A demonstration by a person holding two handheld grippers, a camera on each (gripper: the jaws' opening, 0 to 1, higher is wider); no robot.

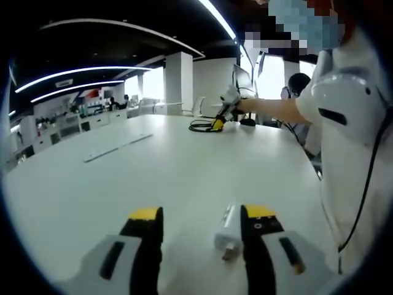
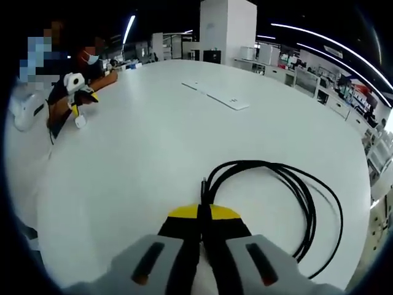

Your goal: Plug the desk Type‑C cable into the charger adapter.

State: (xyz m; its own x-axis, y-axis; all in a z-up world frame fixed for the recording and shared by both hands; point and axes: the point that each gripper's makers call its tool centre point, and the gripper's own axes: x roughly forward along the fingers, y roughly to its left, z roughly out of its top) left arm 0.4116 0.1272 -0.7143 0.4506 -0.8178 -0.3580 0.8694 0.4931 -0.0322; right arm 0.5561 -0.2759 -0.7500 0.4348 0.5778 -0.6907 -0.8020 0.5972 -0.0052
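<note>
Between the right gripper [image 2: 204, 216]'s closed fingers, the thin black Type-C cable [image 2: 279, 184] is clamped just behind its plug, tip forward, probably for insertion; its coil trails across the white surface [image 2: 153, 141]. Well apart, the left gripper [image 1: 199, 224]'s fingers stand open, the small white charger adapter [image 1: 227, 236] lying against one. Flat white panels [image 2: 218, 95] lie clear.
</note>
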